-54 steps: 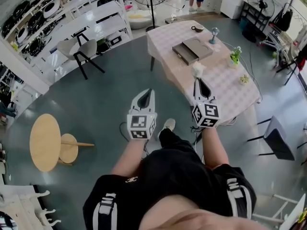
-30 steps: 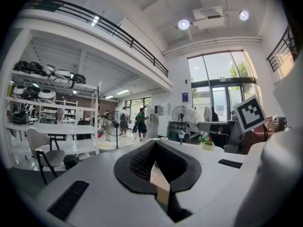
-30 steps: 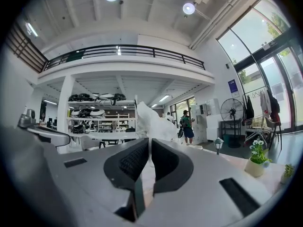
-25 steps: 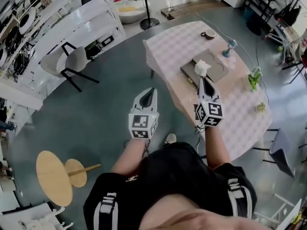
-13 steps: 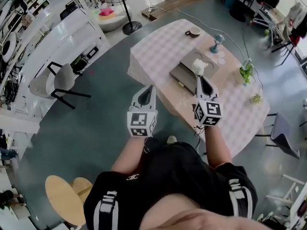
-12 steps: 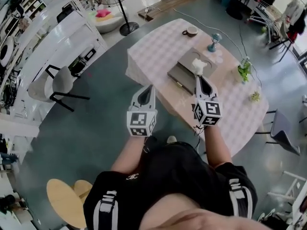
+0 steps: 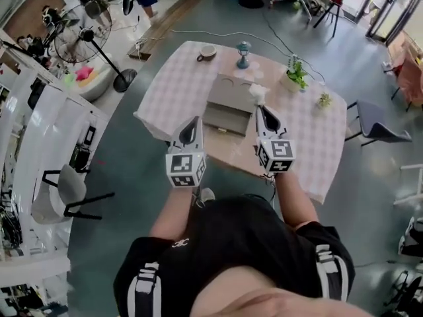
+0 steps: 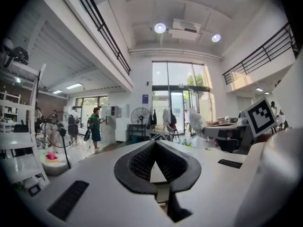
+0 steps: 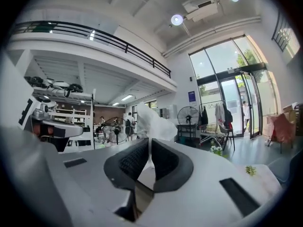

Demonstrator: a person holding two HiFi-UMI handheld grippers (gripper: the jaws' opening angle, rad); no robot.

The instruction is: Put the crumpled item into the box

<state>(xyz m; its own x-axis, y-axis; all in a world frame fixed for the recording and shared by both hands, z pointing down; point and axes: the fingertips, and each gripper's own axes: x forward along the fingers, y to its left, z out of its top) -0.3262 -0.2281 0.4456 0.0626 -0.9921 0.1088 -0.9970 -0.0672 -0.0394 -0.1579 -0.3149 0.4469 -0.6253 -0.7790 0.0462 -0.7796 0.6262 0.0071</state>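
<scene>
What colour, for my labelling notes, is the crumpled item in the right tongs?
White; the crumpled item shows best in the right gripper view.

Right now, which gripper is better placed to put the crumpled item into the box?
The right gripper: it holds the crumpled item near the box; the left gripper is shut, empty.

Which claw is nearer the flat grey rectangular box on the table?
Right. The right claw, shut on the white crumpled paper, has its tip at the right edge of the grey box; the left claw, shut and empty, sits off its near left corner.
</scene>
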